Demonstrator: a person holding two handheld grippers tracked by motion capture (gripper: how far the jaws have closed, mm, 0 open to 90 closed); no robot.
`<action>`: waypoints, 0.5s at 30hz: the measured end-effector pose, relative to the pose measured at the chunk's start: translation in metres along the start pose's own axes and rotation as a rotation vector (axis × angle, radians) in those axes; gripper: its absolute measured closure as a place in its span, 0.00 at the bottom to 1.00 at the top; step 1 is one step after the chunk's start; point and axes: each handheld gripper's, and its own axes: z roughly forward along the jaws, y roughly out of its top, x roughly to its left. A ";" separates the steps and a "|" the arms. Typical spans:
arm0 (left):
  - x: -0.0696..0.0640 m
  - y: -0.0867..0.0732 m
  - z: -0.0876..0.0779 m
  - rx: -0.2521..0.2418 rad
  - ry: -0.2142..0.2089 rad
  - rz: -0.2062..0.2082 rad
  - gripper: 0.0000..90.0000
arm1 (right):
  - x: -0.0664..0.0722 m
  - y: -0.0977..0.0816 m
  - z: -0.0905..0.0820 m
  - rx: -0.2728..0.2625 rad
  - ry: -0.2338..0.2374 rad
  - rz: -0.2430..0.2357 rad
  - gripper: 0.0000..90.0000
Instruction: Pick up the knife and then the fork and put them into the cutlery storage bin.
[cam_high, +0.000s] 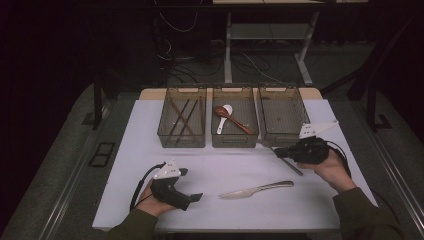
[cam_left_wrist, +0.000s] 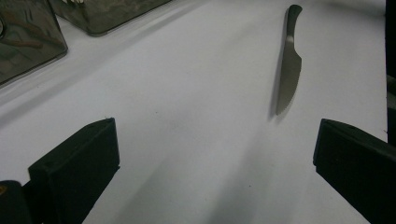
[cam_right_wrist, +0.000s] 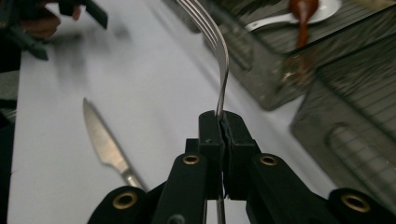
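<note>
Counter (cam_high: 150, 150) with three bins, a knife, and a fork in your right gripper.

White counter, open room across its near half; no legible labels. Three bins (cam_high: 182, 123) line the far edge. Knife (cam_high: 257, 189) lies loose at centre. Your right gripper (cam_right_wrist: 219, 122) has its fingers clamped on the fork (cam_right_wrist: 218, 51), lifted before the right bin; your left gripper (cam_left_wrist: 215, 154) fingers stand wide apart, empty.
</note>
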 end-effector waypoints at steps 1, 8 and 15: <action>0.000 0.000 0.000 0.000 0.000 -0.001 0.00 | -0.003 0.003 -0.003 -0.012 -0.012 0.005 0.97; 0.000 0.000 0.000 -0.001 -0.002 -0.002 0.00 | -0.027 0.030 -0.023 -0.066 -0.086 0.042 0.98; 0.000 0.000 0.000 -0.001 -0.003 -0.002 0.00 | -0.053 0.062 -0.034 -0.080 -0.170 0.063 0.97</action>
